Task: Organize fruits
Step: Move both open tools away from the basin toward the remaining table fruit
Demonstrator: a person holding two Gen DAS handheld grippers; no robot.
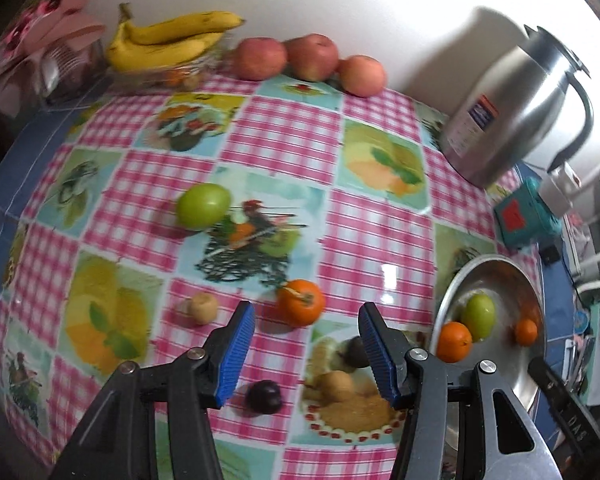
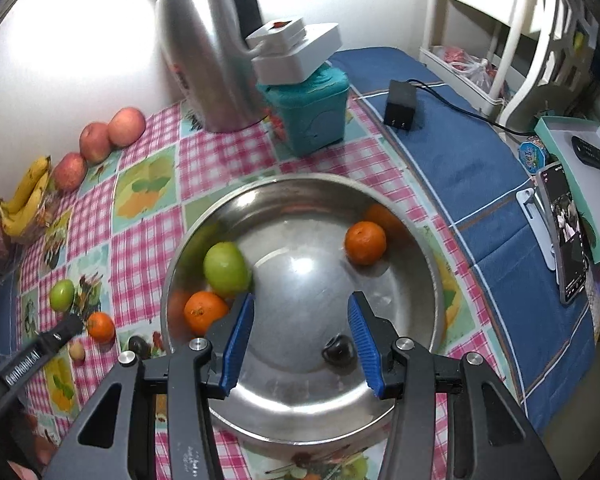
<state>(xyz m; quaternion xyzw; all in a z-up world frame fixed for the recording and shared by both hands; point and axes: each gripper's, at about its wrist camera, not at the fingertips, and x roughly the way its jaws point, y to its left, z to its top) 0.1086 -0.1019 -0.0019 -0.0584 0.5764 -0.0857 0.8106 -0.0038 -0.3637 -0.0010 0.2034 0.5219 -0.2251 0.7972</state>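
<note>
My left gripper point(image 1: 306, 308) hangs open over the checked tablecloth point(image 1: 284, 128) with nothing between its blue pads. Past its tips lies an orange point(image 1: 301, 302). A small tan fruit point(image 1: 202, 308), a dark plum point(image 1: 264, 396), another dark fruit point(image 1: 356, 350) and a green apple point(image 1: 203, 210) lie around it. My right gripper point(image 2: 300, 300) stands open above the steel bowl point(image 2: 300, 179). The bowl holds a green apple point(image 2: 226, 268), two oranges point(image 2: 204, 312) point(image 2: 365, 242) and a dark plum point(image 2: 338, 350), which lies under the right finger, untouched.
Bananas point(image 1: 172, 40) on a glass dish and three red apples point(image 1: 312, 56) line the wall. A steel thermos jug point(image 1: 512, 108) and a teal box point(image 2: 312, 112) stand behind the bowl. On the blue cloth lie a black adapter point(image 2: 399, 106) and a phone point(image 2: 568, 236).
</note>
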